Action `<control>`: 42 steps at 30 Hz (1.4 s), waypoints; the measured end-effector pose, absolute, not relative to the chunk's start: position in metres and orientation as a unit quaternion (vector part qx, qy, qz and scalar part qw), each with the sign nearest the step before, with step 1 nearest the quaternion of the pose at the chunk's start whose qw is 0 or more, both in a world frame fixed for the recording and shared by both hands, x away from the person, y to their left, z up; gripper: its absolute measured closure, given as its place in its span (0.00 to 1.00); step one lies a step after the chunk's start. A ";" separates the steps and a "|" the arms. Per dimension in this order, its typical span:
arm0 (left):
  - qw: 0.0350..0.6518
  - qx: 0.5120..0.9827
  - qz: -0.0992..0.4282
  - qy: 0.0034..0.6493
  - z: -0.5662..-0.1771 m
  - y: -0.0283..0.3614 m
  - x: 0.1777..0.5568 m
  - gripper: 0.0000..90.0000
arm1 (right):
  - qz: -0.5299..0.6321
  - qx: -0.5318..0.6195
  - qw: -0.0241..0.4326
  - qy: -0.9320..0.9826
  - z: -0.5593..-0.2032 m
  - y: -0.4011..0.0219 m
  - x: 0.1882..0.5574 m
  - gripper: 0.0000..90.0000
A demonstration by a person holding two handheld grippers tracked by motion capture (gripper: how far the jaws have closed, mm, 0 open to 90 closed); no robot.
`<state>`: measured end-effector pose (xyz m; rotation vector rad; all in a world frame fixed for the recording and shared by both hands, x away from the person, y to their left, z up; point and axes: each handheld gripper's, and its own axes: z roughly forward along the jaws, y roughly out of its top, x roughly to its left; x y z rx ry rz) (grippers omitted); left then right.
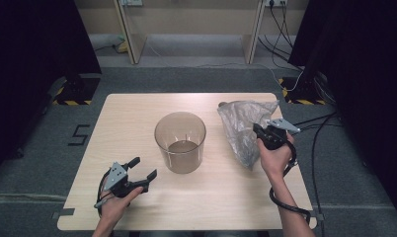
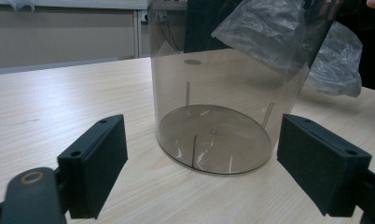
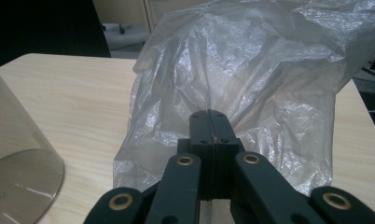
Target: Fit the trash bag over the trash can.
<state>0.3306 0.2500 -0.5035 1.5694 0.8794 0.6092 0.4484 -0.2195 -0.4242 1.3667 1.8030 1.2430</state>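
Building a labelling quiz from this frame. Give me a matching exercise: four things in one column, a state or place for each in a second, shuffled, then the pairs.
Things
1. left gripper
2. right gripper
3. clear plastic bag
4. tinted clear bin

States or places
A. upright and empty at the middle of the table
B. jaws shut, pinching thin film
C. crumpled, lifted partly off the table at the bin's right
D. jaws wide open, nothing between them, aimed at the bin

Pairs: 1-D, 2-B, 3-C, 4-A
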 end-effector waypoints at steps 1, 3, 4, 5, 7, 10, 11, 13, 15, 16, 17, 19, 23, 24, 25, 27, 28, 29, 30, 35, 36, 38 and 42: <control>0.583 0.671 0.261 0.377 -0.503 0.250 0.331 0.17 | 0.464 0.507 0.278 0.671 -0.422 -0.219 0.448 1.00; 0.584 0.670 0.261 0.376 -0.502 0.250 0.331 0.17 | 0.468 0.504 0.282 0.669 -0.418 -0.218 0.448 1.00; 0.584 0.670 0.261 0.376 -0.502 0.250 0.331 0.17 | 0.468 0.504 0.282 0.669 -0.418 -0.218 0.448 1.00; 0.586 0.669 0.261 0.376 -0.502 0.249 0.330 0.17 | 0.474 0.501 0.283 0.667 -0.415 -0.217 0.448 1.00; 0.586 0.670 0.259 0.375 -0.502 0.249 0.330 0.17 | 0.478 0.496 0.287 0.666 -0.411 -0.215 0.448 1.00; 0.586 0.671 0.258 0.375 -0.503 0.248 0.330 0.17 | 0.481 0.494 0.289 0.664 -0.409 -0.213 0.449 1.00; 0.586 0.670 0.258 0.375 -0.502 0.248 0.330 0.17 | 0.482 0.492 0.291 0.664 -0.407 -0.212 0.449 1.00; 0.586 0.670 0.259 0.375 -0.502 0.248 0.330 0.17 | 0.485 0.489 0.293 0.663 -0.405 -0.210 0.450 1.00; 0.586 0.670 0.260 0.375 -0.502 0.249 0.330 0.17 | 0.487 0.488 0.295 0.661 -0.402 -0.209 0.451 1.00; 0.585 0.670 0.260 0.376 -0.502 0.249 0.330 0.17 | 0.490 0.488 0.296 0.659 -0.400 -0.208 0.451 1.00; 0.586 0.670 0.260 0.376 -0.502 0.249 0.330 0.17 | 0.492 0.487 0.297 0.658 -0.398 -0.208 0.451 1.00; 0.585 0.670 0.260 0.375 -0.502 0.249 0.330 0.17 | 0.494 0.487 0.298 0.656 -0.394 -0.208 0.452 1.00; 0.585 0.670 0.260 0.375 -0.502 0.248 0.330 0.17 | 0.500 0.483 0.304 0.652 -0.386 -0.206 0.453 1.00; 0.585 0.670 0.260 0.375 -0.502 0.248 0.330 0.17 | 0.500 0.483 0.304 0.652 -0.386 -0.206 0.453 1.00; 0.585 0.670 0.260 0.375 -0.503 0.248 0.330 0.17 | 0.504 0.482 0.305 0.649 -0.383 -0.206 0.453 1.00; 0.585 0.670 0.260 0.375 -0.503 0.248 0.330 0.17 | 0.506 0.479 0.308 0.648 -0.380 -0.205 0.454 1.00; 0.585 0.671 0.260 0.375 -0.503 0.248 0.330 0.17 | 0.506 0.479 0.308 0.648 -0.380 -0.205 0.454 1.00; 0.584 0.671 0.260 0.375 -0.503 0.248 0.330 0.17 | 0.508 0.478 0.309 0.646 -0.377 -0.203 0.454 1.00; 0.584 0.671 0.260 0.375 -0.503 0.248 0.330 0.17 | 0.508 0.478 0.309 0.646 -0.377 -0.203 0.454 1.00; 0.584 0.671 0.260 0.376 -0.503 0.249 0.330 0.17 | 0.517 0.473 0.313 0.641 -0.367 -0.200 0.456 1.00; 0.585 0.670 0.260 0.376 -0.503 0.249 0.330 0.17 | 0.517 0.473 0.313 0.641 -0.367 -0.200 0.456 1.00; 0.585 0.670 0.260 0.376 -0.503 0.249 0.330 0.17 | 0.520 0.471 0.315 0.639 -0.364 -0.199 0.456 1.00; 0.585 0.670 0.260 0.376 -0.503 0.248 0.330 0.17 | 0.525 0.468 0.318 0.636 -0.357 -0.196 0.458 1.00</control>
